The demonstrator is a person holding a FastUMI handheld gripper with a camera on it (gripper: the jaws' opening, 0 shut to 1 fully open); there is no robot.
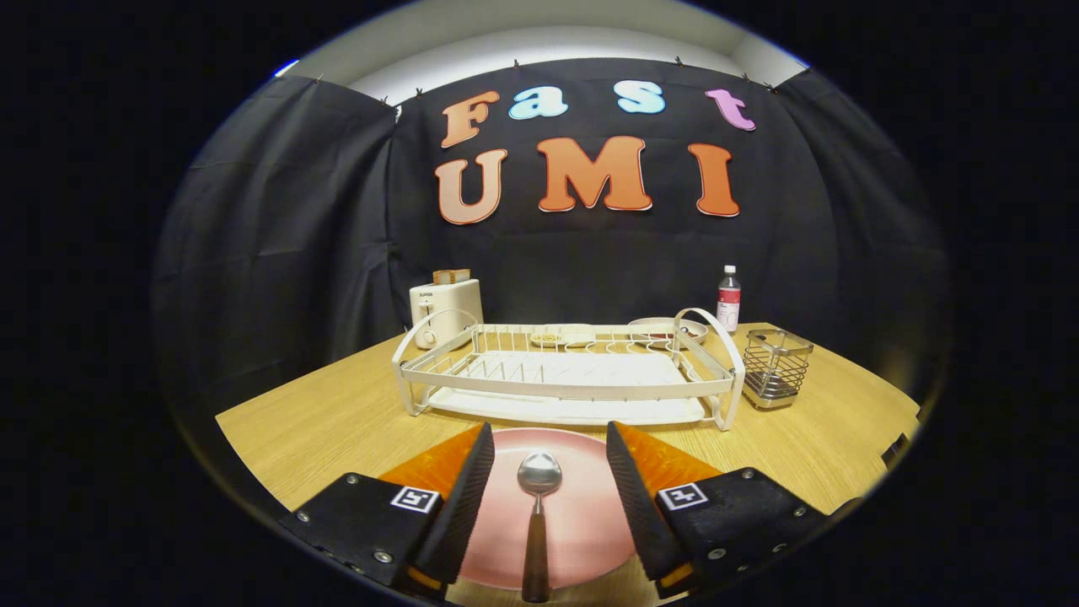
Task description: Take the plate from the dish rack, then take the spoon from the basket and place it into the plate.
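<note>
Gripper point(546, 472) wide open, gripping nothing, fingers either side of the spoon point(538, 514) without touching. Spoon on the plate point(582, 523), bowl toward the rack point(566, 371), handle over the near rim. Plate on the table point(337, 421), just before the rack. Basket point(775, 367) right of the rack.

The hand-held gripper point(546, 459) hovers with its fingers spread wide apart, touching nothing. Between them a round pink plate point(582, 523) lies at the near edge of the wooden surface point(337, 421) — on it rests a metal spoon with a dark handle point(537, 506), bowl pointing away. Beyond stands a white wire dish rack point(566, 367), a square wire basket point(775, 367) just beside its right end. A white toaster point(444, 312) and a clear bottle point(728, 297) stand along the far edge.
</note>
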